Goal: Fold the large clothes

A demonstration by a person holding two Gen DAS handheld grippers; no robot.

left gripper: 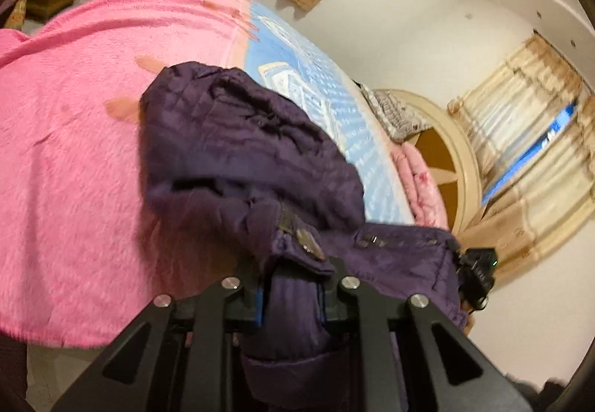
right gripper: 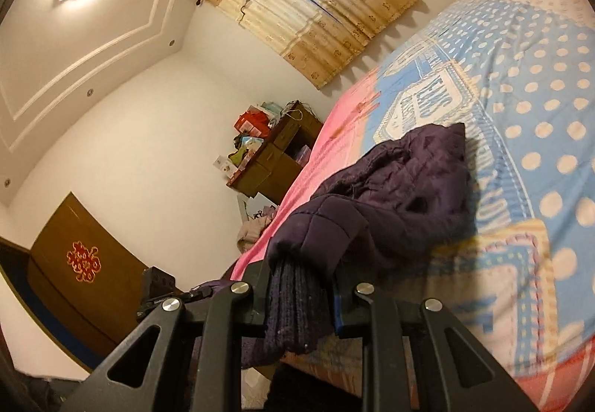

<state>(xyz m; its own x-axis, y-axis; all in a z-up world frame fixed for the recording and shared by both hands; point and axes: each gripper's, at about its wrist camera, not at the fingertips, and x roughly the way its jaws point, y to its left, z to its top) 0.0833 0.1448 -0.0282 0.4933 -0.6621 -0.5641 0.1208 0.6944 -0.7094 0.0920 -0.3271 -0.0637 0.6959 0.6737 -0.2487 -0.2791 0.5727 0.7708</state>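
A dark purple quilted jacket [left gripper: 241, 147] lies bunched on the bed, over the pink blanket [left gripper: 74, 151] and the blue dotted sheet [left gripper: 334, 107]. My left gripper [left gripper: 292, 304] is shut on a fold of the jacket near its zipper. My right gripper [right gripper: 299, 300] is shut on the jacket's ribbed knit cuff [right gripper: 293, 307], with the sleeve [right gripper: 323, 226] leading up onto the bed. The jacket's body [right gripper: 409, 173] rests on the blue dotted sheet [right gripper: 539, 95]. The right gripper shows at the right edge of the left wrist view [left gripper: 474, 274].
A wooden headboard [left gripper: 442, 159] and a folded pink quilt [left gripper: 420, 173] are at the bed's far end. A cluttered brown cabinet [right gripper: 275, 155] stands beside the bed. A brown door [right gripper: 81, 263] is at the left. Curtains [right gripper: 308, 13] hang on the wall.
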